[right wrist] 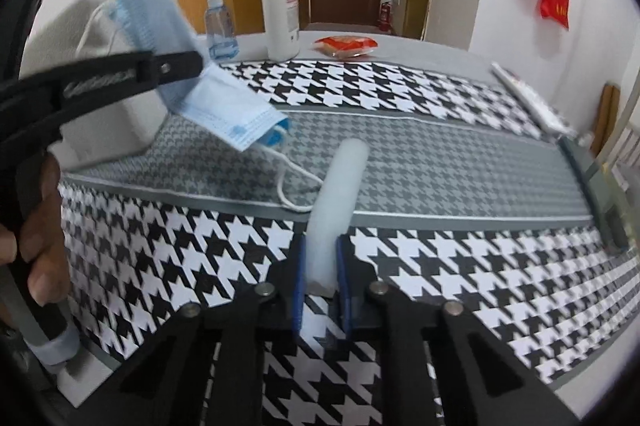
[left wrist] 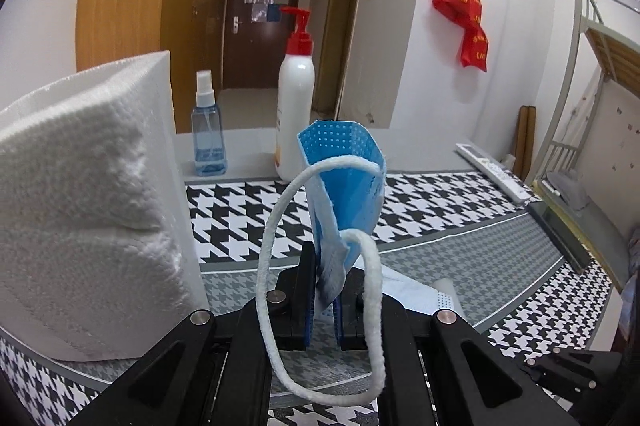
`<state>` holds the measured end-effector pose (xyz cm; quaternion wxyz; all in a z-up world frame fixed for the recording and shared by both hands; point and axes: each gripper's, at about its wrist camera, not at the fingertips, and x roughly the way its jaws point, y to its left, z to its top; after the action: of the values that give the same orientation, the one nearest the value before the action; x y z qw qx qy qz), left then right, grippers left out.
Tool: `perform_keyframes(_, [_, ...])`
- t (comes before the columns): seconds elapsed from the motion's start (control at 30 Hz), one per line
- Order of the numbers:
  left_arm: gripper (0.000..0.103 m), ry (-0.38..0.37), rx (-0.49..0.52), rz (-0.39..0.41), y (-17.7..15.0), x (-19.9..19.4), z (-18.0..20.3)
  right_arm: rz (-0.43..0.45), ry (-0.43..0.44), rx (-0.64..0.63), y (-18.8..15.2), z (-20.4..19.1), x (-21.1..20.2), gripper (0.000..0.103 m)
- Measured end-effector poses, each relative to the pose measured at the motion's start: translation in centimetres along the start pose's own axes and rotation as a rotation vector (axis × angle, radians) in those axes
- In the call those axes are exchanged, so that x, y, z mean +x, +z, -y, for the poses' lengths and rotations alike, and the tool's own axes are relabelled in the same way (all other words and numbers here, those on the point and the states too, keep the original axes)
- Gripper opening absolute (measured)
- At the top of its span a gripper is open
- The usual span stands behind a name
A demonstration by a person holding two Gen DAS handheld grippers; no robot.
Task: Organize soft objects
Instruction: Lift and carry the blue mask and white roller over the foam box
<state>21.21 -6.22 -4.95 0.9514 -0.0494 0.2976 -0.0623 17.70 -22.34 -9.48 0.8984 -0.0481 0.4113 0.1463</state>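
My left gripper (left wrist: 326, 282) is shut on the lower edge of a blue face mask (left wrist: 348, 182), which stands up folded between the pads with its white ear loop (left wrist: 268, 266) hanging over the fingers. In the right wrist view that gripper (right wrist: 176, 60) holds the mask (right wrist: 156, 10) above the cloth at the left. A second blue mask (right wrist: 236, 118) lies on the grey band of the houndstooth cloth (right wrist: 460, 266), its loop beside a white foam roll (right wrist: 340, 186). My right gripper (right wrist: 322, 266) is shut on the near end of that roll.
A tall white tissue pack (left wrist: 88, 194) stands close on the left. A blue spray bottle (left wrist: 208, 130) and a white pump bottle (left wrist: 296, 106) stand at the table's far edge, with a red packet (right wrist: 344, 46) and a white remote (right wrist: 528, 94) to the right. A hand (right wrist: 40, 226) grips the left handle.
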Motion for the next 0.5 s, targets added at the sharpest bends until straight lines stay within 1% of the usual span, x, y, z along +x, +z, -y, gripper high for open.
perform_keyframes(0.03, [0.008,-0.001,-0.004,0.002,0.1,-0.2,-0.1,-0.001,0.003,0.006,0.1,0.2,-0.1,0.014])
perform_keyframes(0.13, [0.008,-0.005,-0.011,0.005,0.3,-1.1,-0.4,0.029,0.009,0.002,0.3,0.6,-1.0,0.014])
perform_keyframes(0.27, [0.008,-0.006,0.000,0.049,0.5,-2.6,-0.2,0.066,0.025,0.026,0.6,1.1,-2.2,0.014])
perform_keyframes(0.5, [0.008,-0.019,0.009,0.075,0.9,-4.1,0.2,0.110,0.046,0.022,1.0,1.0,-3.7,0.014])
